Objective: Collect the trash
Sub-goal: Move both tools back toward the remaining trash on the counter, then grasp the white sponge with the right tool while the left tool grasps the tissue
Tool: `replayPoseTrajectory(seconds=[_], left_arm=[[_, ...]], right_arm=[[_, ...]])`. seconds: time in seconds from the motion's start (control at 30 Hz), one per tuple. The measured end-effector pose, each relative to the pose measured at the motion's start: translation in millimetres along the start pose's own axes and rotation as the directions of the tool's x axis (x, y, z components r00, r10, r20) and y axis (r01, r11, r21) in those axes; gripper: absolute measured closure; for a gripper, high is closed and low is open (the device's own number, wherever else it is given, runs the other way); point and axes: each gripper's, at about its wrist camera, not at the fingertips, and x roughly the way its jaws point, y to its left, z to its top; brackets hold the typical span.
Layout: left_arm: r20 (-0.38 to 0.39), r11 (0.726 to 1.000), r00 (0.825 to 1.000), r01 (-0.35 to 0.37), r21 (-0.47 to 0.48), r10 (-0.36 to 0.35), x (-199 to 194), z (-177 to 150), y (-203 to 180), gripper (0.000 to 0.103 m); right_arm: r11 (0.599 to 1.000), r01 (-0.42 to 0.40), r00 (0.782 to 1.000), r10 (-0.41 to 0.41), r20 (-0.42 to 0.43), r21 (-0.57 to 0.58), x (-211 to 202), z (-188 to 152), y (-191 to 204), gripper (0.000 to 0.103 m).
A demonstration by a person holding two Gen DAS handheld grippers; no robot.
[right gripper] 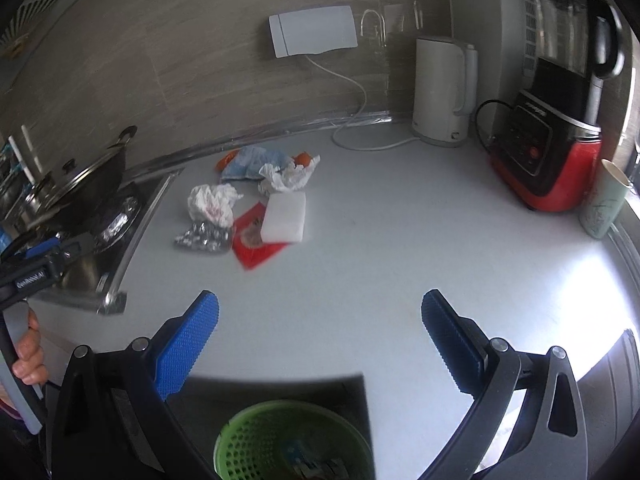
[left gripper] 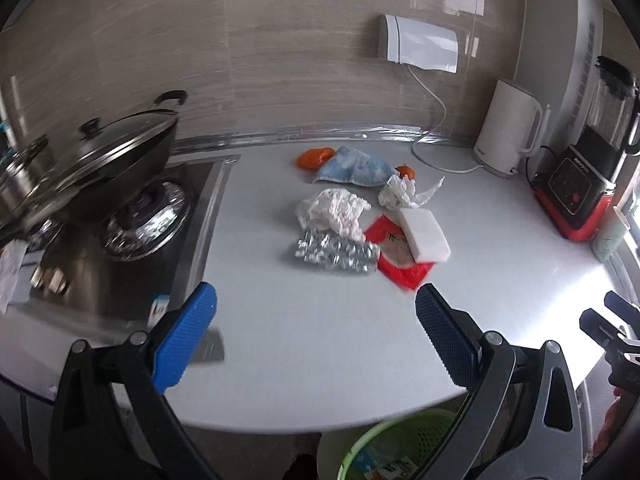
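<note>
A: Where is the trash pile (left gripper: pixel 352 216) located?
B: Mid-tabletop (left gripper: pixel 320 340), right of the stove (left gripper: pixel 132 220) that carries the lidded pan (left gripper: pixel 116 148).
A: And the kettle (left gripper: pixel 508 128)?
B: Behind the pile to the right, against the wall; the blender (left gripper: pixel 588 160) stands right of it. The basket (right gripper: pixel 292 440) sits below the tabletop's front edge.

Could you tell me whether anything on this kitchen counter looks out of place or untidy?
Yes. A loose heap of litter sits mid-counter: crumpled tissues, an empty pill pack, a red wrapper partly under a white sponge, and a blue packet over orange scraps. None of it is in the green basket below the counter edge.
</note>
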Motion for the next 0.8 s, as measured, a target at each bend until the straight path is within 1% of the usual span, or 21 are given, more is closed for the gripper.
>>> replayPoseTrajectory(seconds=[0.1,0.17,0.23,0.4,0.53,0.63,0.8], left_arm=[[-0.011,1.000,1.000,0.012,0.015,-0.012,31.1,16.8,2.6,0.008],[-0.026,0.999,1.000,0.014,0.029,-0.014,56.3,29.1,4.1,0.008],[-0.050,0.999,0.998,0.030,0.034,-0.029,84.1,41.8,6.3,0.008],[-0.090,0.996,0.994,0.069,0.047,-0.065,137.3,62.1,9.0,0.008],[-0.138,0.994,0.987,0.091,0.063,-0.082,183.6,72.3,7.3,0.008],[-0.168,0.992,0.982,0.102,0.067,-0.090,211.2,75.3,4.7,0.008],[-0.216,0.989,0.973,0.104,0.102,-0.080,248.9,80.2,-3.2,0.008]], right_arm=[[1.000,0.014,1.000,-0.014,-0.006,0.000,26.3,14.0,9.9,0.002],[1.000,0.026,0.999,-0.025,-0.023,0.007,52.4,27.0,16.7,0.002],[0.999,0.029,0.999,-0.028,-0.042,0.019,77.5,38.4,22.7,0.002],[0.999,0.049,0.995,-0.047,-0.092,0.017,130.4,56.7,38.1,0.002],[0.999,0.050,0.989,-0.048,-0.138,0.013,175.3,65.7,49.0,0.002],[0.998,0.056,0.984,-0.055,-0.168,0.003,206.1,69.9,54.0,0.002],[0.997,0.071,0.974,-0.070,-0.214,-0.004,247.7,72.9,53.6,0.002]])
